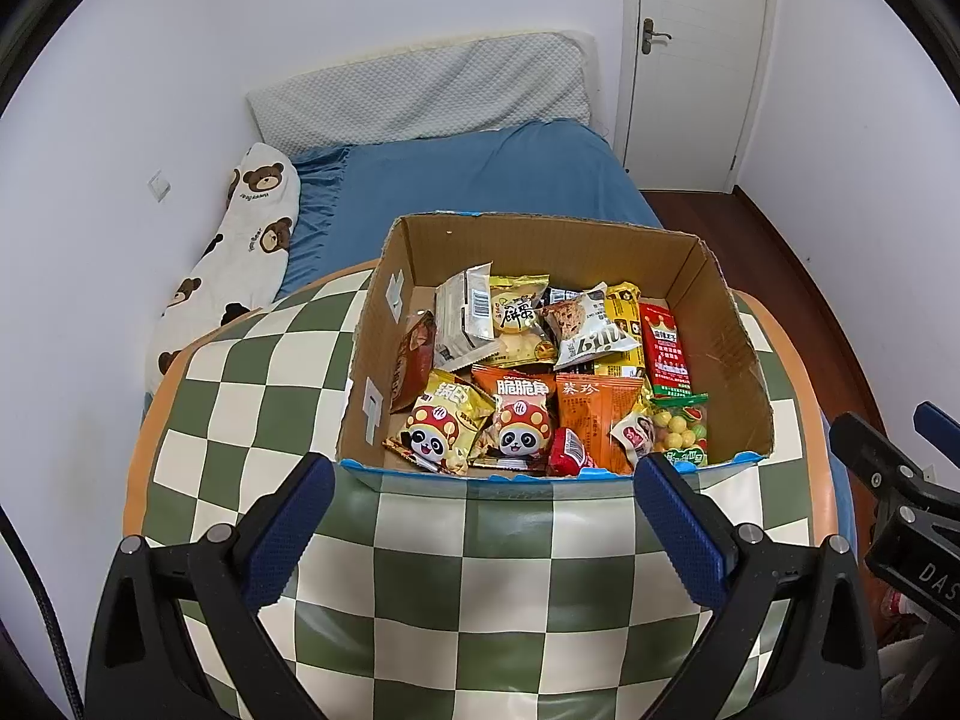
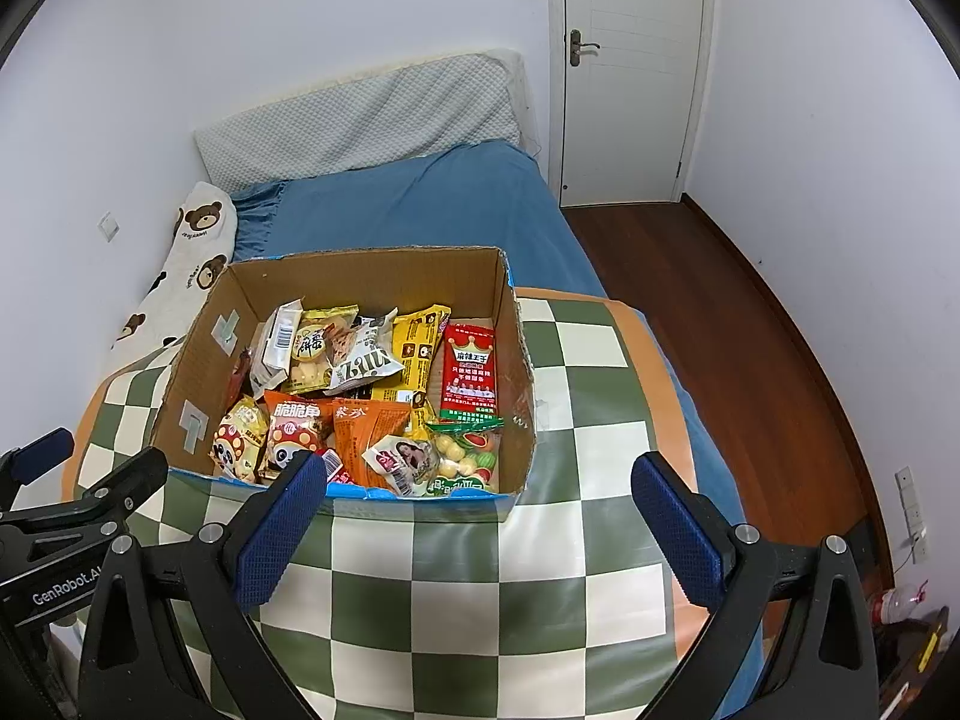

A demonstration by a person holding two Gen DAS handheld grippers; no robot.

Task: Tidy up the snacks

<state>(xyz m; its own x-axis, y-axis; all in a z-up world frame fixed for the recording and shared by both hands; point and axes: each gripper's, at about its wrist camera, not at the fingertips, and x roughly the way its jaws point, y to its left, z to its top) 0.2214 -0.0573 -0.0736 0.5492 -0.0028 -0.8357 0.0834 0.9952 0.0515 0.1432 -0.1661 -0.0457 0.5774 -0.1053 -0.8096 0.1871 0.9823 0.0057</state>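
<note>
An open cardboard box stands on a green-and-white checkered table. It holds several snack packets: two panda bags, an orange packet, a red strip pack, a bag of round candies. My left gripper is open and empty, just before the box's near edge. In the right wrist view the box sits left of centre with the same snacks, such as the red strip pack. My right gripper is open and empty at the box's near right corner.
A bed with a blue sheet lies behind the table, with a bear-print pillow at its left and a grey padded headboard. A white door and a wooden floor are at the right.
</note>
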